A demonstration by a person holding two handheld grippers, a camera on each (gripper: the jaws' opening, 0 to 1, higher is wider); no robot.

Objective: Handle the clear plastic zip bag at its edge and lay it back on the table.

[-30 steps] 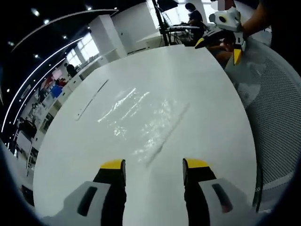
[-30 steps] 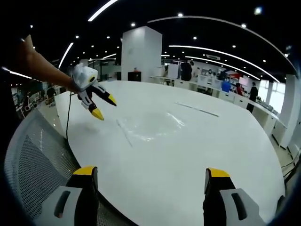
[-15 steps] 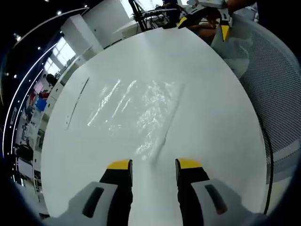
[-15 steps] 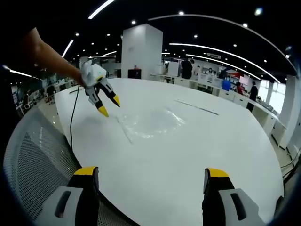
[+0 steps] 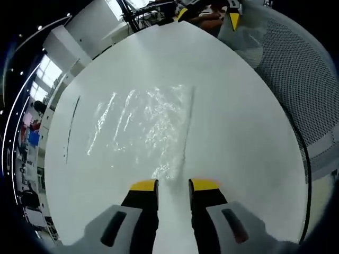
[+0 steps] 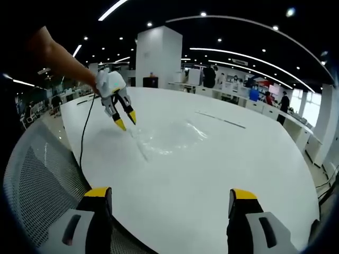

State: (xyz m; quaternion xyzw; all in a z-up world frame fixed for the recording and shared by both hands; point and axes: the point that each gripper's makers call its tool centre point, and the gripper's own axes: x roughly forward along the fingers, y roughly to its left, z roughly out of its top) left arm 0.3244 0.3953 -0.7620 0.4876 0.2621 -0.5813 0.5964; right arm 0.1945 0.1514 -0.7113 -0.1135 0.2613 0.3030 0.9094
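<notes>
Here, in the left gripper view, the left gripper (image 5: 174, 185) sits low over the white bench (image 5: 243, 143), its yellow-tipped jaws rising from six o'clock with a narrow gap between them, pinching nothing. The clear plastic zip bag (image 5: 143, 127) lies flat on the bench just beyond the jaw tips, spreading toward eleven o'clock; its zip edge (image 5: 186, 127) runs as a straight line up toward twelve o'clock, and its near corner lies just ahead of the gap between the jaws. Whether the tips touch the bag cannot be told. At one o'clock the right gripper (image 5: 233, 16) shows beside a grey mesh chair (image 5: 296, 79).

In the right gripper view, the right gripper (image 6: 169, 198) has its jaws spread wide at six o'clock, nothing between them. The left gripper (image 6: 126, 120), held by a person's hand (image 6: 63, 58), points down at ten o'clock, tips just beside the bag's (image 6: 169, 138) near edge. The bag lies near the bench (image 6: 212, 190) centre.
</notes>
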